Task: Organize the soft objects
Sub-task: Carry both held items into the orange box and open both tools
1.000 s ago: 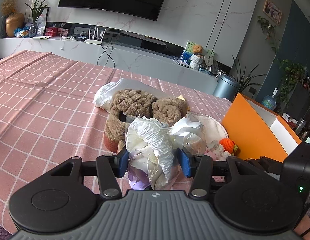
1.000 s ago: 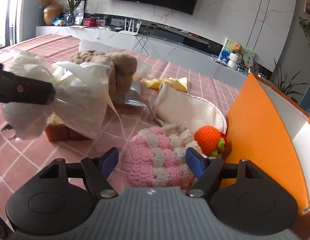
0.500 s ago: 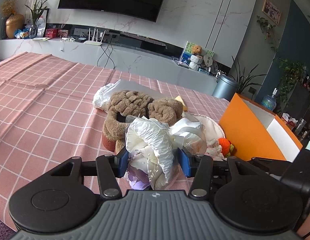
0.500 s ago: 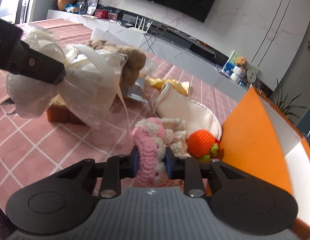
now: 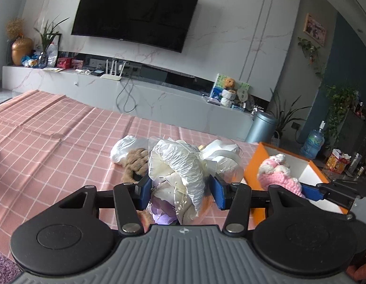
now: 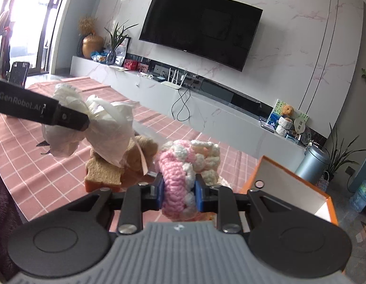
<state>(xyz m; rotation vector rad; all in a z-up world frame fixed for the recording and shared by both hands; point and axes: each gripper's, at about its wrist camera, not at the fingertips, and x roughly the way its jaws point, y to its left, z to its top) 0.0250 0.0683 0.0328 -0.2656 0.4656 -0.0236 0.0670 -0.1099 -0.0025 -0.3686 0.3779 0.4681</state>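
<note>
Mid-task: left gripper (image 5: 180, 187) clamps a wrapped bouquet (image 5: 183, 165), right gripper (image 6: 178, 193) pinches a pink knit toy (image 6: 183, 172); orange box (image 6: 289, 187) at 3 o'clock looks empty, teddy (image 6: 138, 151) remains.

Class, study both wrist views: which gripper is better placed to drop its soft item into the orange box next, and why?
Right. The right gripper holds the pink crochet piece beside the orange box; the left gripper with its wrapped bouquet sits farther away.
</note>
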